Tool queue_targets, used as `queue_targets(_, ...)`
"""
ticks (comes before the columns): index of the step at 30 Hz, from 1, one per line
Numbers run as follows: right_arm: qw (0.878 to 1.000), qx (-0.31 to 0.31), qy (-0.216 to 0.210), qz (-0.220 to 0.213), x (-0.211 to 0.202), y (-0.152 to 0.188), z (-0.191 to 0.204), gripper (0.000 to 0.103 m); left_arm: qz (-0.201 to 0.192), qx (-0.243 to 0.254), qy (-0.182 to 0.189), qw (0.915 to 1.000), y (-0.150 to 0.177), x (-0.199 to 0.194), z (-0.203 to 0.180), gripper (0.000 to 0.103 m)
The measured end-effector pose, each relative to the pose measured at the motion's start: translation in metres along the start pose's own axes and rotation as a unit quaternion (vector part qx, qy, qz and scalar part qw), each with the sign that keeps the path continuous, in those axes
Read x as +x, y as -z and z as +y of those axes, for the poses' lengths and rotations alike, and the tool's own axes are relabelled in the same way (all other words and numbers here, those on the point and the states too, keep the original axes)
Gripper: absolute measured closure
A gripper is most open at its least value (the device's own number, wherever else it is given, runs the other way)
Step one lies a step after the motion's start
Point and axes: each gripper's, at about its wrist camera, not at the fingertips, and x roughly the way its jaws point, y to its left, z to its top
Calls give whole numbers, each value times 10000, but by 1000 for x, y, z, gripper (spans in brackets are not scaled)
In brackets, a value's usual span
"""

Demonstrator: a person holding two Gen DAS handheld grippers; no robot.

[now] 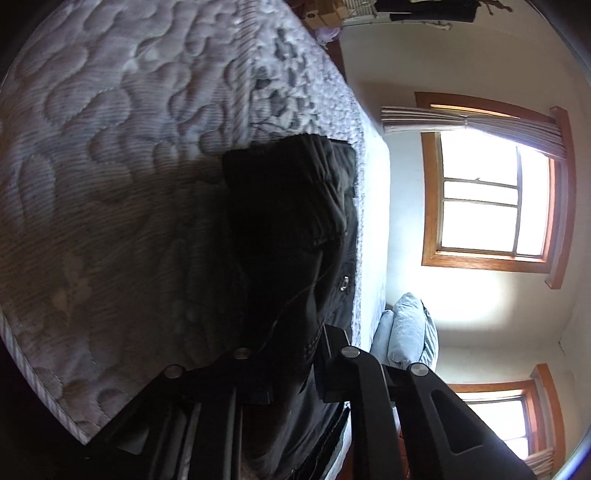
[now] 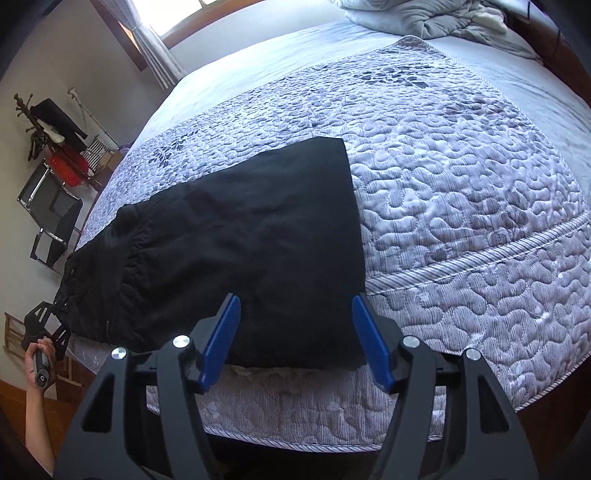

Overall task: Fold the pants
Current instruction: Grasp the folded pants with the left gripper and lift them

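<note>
Pants [image 2: 258, 236]: black, folded into a broad slab on the quilted bedspread [image 2: 461, 192]; the near fold lies along the bed's front edge, the gathered waistband end [image 2: 99, 273] reaches the bed's left side edge as the right wrist view shows it
Left tongs [image 2: 59, 310]: pinched shut on the waistband end of the pants at that side edge; in the left wrist view the dark cloth [image 1: 291, 229] runs from the mattress edge down between the black fingers [image 1: 332, 369]
Left hand [image 2: 40, 360]: wrapped round the grey handle, below and beside the bed's left edge
Right tongs [image 2: 295, 339]: jaws standing wide, blue pads [image 2: 221, 339] either side of the near fold of the pants; the pads do not press the cloth, and whether they touch it I cannot tell
Bedspread: grey-lilac, pebble-quilted with darker leaf patches, spread over a pale blue sheet [image 2: 229, 74] beyond the pants
Bedding heap [image 2: 417, 18]: crumpled pale blue, at the far end of the bed, well apart from the pants
Window [image 1: 491, 199]: wood-framed, bright, with a tied-back curtain [image 1: 476, 125], on the wall beyond the bed's side edge
Chair [image 2: 51, 218]: black with chrome frame, on the floor left of the bed
Coat stand [image 2: 48, 125]: dark clothes hung on it, behind the chair
</note>
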Motion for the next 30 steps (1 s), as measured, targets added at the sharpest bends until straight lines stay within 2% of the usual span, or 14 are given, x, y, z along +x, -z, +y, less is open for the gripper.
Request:
queue_targets(7,9998,150,-15,-109,-9,1,-11,34,-20,713,318,9969,24,-13,-46,90)
queue_targets(14,9995,253,-74,-176,-14,1,-19,34,32,1542,553,9865,69,-20,-98,90)
queue_targets(17,9994,270,-86,-217,-16,0,-21,34,165,2039,670,9766,95,-24,-119,90)
queue_targets(22,9988,343,-118,-324,-21,-3,-27,34,539,2896,709,9530,147,-18,-149,90)
queue_targets(26,9984,369,-152,-389,-24,-4,-30,34,733,3441,593,9342,185,-14,-159,90)
queue_targets(29,9983,372,-156,-416,-26,-4,-32,34,965,3849,482,9166,214,-6,-165,90)
queue_targets(30,9983,386,-152,-421,-26,-4,-34,34,1024,3914,449,9134,207,8,-179,90)
